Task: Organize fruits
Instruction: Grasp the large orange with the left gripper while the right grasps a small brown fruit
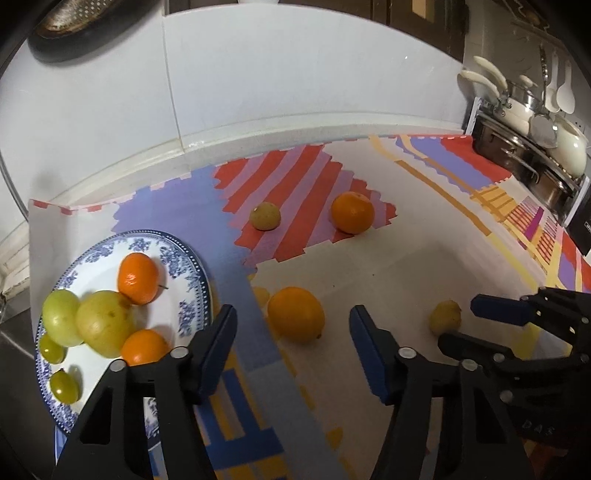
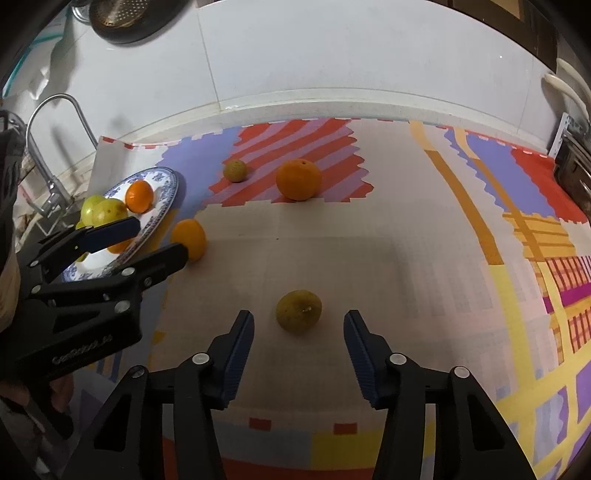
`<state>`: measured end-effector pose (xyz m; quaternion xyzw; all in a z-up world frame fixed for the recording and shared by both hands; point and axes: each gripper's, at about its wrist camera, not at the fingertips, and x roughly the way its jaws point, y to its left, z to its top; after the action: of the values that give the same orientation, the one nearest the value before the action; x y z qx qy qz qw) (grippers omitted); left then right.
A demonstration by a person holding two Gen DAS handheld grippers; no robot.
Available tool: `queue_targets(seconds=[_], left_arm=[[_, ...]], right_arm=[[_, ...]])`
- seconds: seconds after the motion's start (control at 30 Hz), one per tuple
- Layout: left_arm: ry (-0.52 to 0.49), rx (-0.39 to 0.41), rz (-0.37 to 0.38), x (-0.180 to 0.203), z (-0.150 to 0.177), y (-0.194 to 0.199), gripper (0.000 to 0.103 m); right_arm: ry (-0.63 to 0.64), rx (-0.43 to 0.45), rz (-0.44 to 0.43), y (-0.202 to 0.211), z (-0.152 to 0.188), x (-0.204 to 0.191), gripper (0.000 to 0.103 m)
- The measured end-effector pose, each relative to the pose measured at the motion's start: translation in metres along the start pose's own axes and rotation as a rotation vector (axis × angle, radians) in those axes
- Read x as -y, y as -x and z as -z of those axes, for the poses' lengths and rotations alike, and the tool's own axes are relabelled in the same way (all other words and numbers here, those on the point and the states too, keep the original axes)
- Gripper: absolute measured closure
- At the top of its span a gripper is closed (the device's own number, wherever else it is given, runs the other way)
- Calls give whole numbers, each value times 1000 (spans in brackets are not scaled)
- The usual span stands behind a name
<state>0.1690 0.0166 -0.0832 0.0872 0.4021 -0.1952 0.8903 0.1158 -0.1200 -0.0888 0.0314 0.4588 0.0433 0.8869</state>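
Observation:
A blue-and-white plate (image 1: 184, 258) at the left holds two oranges, two green apples and small green fruits; it also shows in the right wrist view (image 2: 166, 184). My left gripper (image 1: 291, 332) is open and empty, with an orange (image 1: 295, 314) lying on the cloth between its fingers. My right gripper (image 2: 299, 332) is open and empty around a small yellow-green fruit (image 2: 298, 311), which also shows in the left wrist view (image 1: 445, 317). Farther back lie another orange (image 1: 352, 212) and a small yellow-green fruit (image 1: 265, 216).
A patterned cloth (image 2: 406, 240) covers the counter up to a white tiled wall (image 1: 295, 74). Pots and utensils (image 1: 535, 129) stand at the far right. A tap (image 2: 55, 147) and sink are at the left. A dark pan (image 2: 122, 18) hangs on the wall.

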Motion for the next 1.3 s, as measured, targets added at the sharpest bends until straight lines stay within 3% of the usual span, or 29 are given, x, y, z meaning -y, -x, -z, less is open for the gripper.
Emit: queue_targets(seconds=[0.3, 0.43, 0.9, 1.3], left_arm=[[-1, -42, 8, 3, -2, -16, 68], [-2, -40, 14, 2, -3, -17, 68], [1, -9, 16, 2, -3, 3, 68], [51, 91, 2, -7, -9, 50, 68]], right_arm=[[0, -10, -10, -9, -1, 3, 65], [22, -4, -20, -9, -3, 0, 74], [43, 29, -33, -2, -7, 0, 74], [104, 111, -91, 29, -24, -14, 74]])
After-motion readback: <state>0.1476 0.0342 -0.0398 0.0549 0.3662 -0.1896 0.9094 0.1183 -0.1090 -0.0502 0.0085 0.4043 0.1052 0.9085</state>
